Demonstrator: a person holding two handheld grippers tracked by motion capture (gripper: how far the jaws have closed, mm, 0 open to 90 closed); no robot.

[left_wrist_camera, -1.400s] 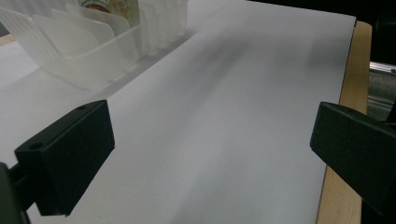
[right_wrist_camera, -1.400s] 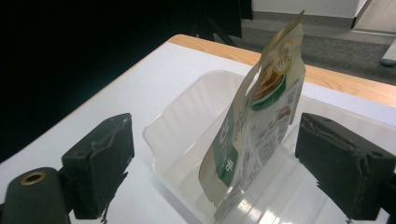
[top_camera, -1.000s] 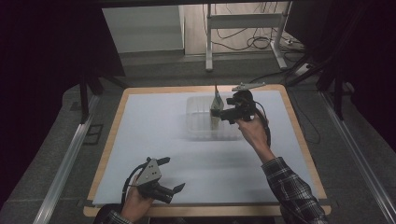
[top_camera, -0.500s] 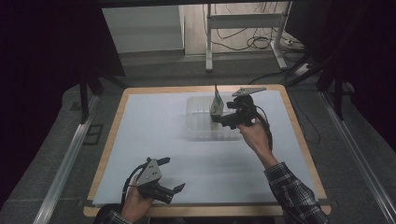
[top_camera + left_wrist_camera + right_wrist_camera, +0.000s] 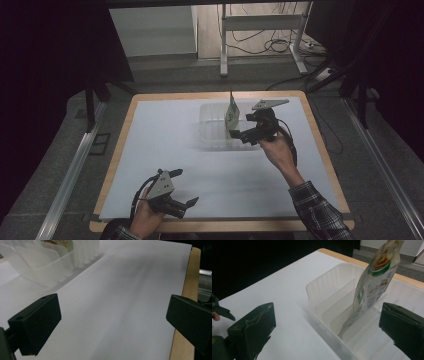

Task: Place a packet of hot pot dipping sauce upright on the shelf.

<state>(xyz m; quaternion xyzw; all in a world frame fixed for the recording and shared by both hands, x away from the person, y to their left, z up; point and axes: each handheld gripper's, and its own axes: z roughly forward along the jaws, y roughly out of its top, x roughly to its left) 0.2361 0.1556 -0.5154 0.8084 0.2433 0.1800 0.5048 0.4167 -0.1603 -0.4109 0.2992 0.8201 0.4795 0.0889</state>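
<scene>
Near the counter's far edge, right of its middle, a clear bin [image 5: 216,131] is sitting on the white sheet [image 5: 165,150], and a pouch [image 5: 231,114] is standing in it, upright but leaning a little, between the bin's dividers [image 5: 342,307]. The right tool [image 5: 239,135] is hovering just beside the bin's right side; its jaws have just been opening and are now standing wide, with nothing pressed between them, the pouch lying free ahead of them in the right gripper view. Near the counter's near edge, left of middle, the left tool [image 5: 186,205] is resting in the person's hand, its jaws also standing wide apart and holding nothing, well apart from the bin.
</scene>
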